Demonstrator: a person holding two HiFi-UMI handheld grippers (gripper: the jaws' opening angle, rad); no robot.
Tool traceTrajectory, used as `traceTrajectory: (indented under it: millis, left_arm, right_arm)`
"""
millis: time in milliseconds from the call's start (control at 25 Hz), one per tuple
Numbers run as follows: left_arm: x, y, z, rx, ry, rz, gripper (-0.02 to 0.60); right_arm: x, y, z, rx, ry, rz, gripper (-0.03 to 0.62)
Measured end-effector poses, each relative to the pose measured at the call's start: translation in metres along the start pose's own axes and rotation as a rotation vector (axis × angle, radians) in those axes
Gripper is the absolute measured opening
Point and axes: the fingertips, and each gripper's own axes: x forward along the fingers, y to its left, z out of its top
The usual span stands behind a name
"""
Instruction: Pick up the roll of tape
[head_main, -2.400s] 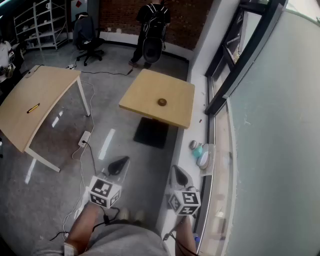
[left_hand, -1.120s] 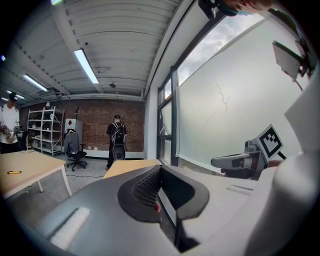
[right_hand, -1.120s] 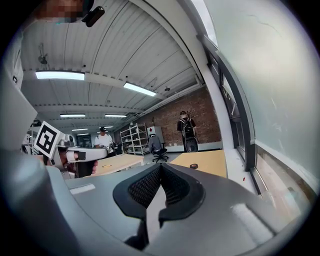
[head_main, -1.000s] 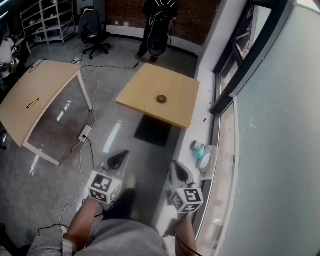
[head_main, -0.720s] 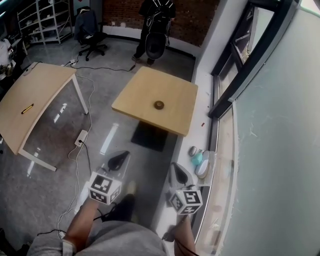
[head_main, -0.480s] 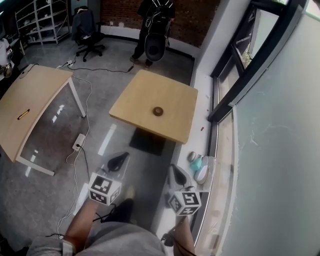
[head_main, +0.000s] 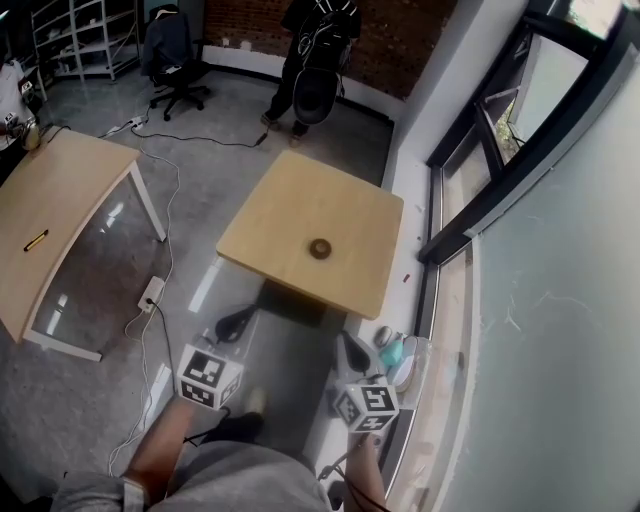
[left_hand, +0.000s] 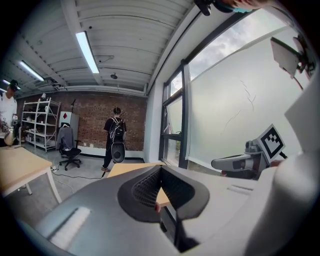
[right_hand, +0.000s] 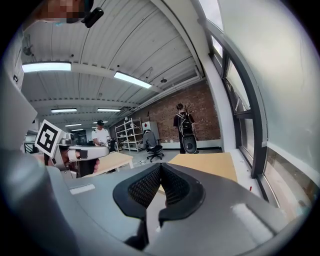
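A person carrying a gripper in each hand stands short of a square wooden worktop (head_main: 285, 205) beside a long window. The roll of tape (head_main: 320, 249) lies flat near the middle of it, alone on the surface and well apart from both tools. The left gripper (head_main: 238, 322) and the right gripper (head_main: 354, 349) are held side by side over the grey floor (head_main: 90, 400), pointing toward the near edge of the worktop. The fingers of each are clenched together with nothing between them, as both gripper views show.

The step in hand appears to be the approach, and the pick-up itself has not begun. To do it well, the person would likely need to close in until the roll sits directly ahead of one gripper. That gripper's fingers should be released wide before they come near the roll. Because the roll lies flat and low, they probably have to come down over it from above. One finger could go inside the hole and one outside the wall, or the pair could span the whole roll. A slow squeeze and a straight lift should keep the roll from skidding across the smooth worktop. The other gripper is best held clear.
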Motion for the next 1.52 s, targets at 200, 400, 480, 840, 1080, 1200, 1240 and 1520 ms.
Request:
traceTrajectory:
  millis: [200, 400, 480, 840, 1080, 1200, 1240, 1520]
  left_arm:
    - [0.028, 0.019, -0.003, -0.011, 0.013, -0.008, 0.0]
    - [0.055, 0.025, -0.008, -0.021, 0.034, -0.039, 0.0]
    - [0.065, 0.025, -0.011, -0.02, 0.048, -0.055, 0.0]
    - [0.121, 0.023, -0.03, -0.012, 0.11, -0.086, 0.0]
    - [0.168, 0.02, -0.044, -0.006, 0.149, -0.078, 0.0]
    - [0.189, 0.012, -0.05, -0.017, 0.169, -0.075, 0.0]
    - [0.196, 0.01, -0.051, -0.017, 0.175, -0.076, 0.0]
    - [0.247, 0.007, -0.067, -0.025, 0.216, -0.069, 0.0]
  right_arm:
    - [0.029, -0.01, 0.002, 0.003, 0.013, -0.008, 0.014]
    - [0.047, -0.027, 0.0, 0.002, 0.031, -0.037, 0.014]
    - [0.052, -0.035, -0.001, 0.005, 0.034, -0.047, 0.014]
    - [0.083, -0.072, -0.019, 0.015, 0.104, -0.06, 0.014]
    - [0.105, -0.118, -0.028, 0.039, 0.121, -0.066, 0.014]
    - [0.114, -0.14, -0.028, 0.047, 0.132, -0.06, 0.014]
    - [0.117, -0.146, -0.028, 0.05, 0.137, -0.057, 0.014]
    - [0.144, -0.187, -0.036, 0.087, 0.173, -0.043, 0.014]
